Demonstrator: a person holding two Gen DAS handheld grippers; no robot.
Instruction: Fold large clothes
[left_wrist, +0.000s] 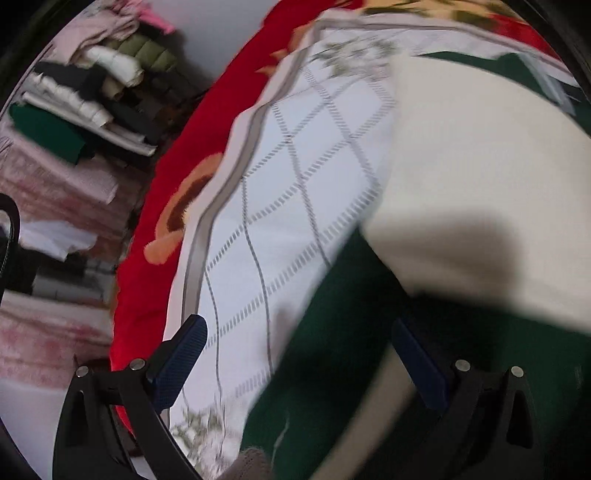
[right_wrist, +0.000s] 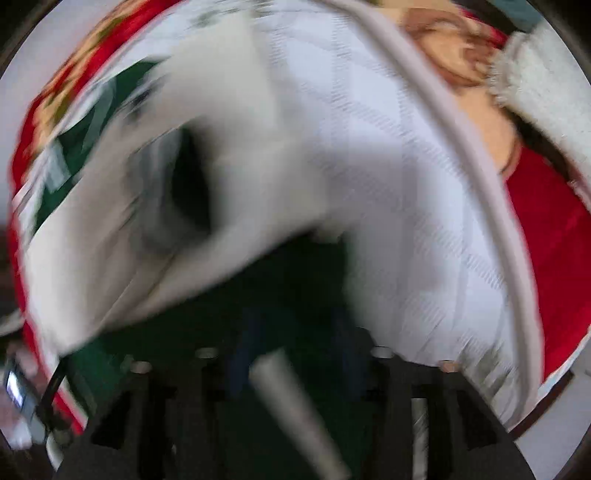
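Blurring hides right tongs (right_wrist: 295, 369) under garment (right_wrist: 229, 155)

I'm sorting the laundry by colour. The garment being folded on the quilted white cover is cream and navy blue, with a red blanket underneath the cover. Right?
Not quite: the garment is cream and dark green, as the left wrist view shows. The quilted white cover and red blanket are as you said.

Under everything there's a white quilted bedsheet with a grey diamond grid (left_wrist: 295, 192), lying on a bright red fleece blanket with orange flowers (left_wrist: 173, 206). Off to the side, a messy pile of folded clothes (left_wrist: 99, 85).
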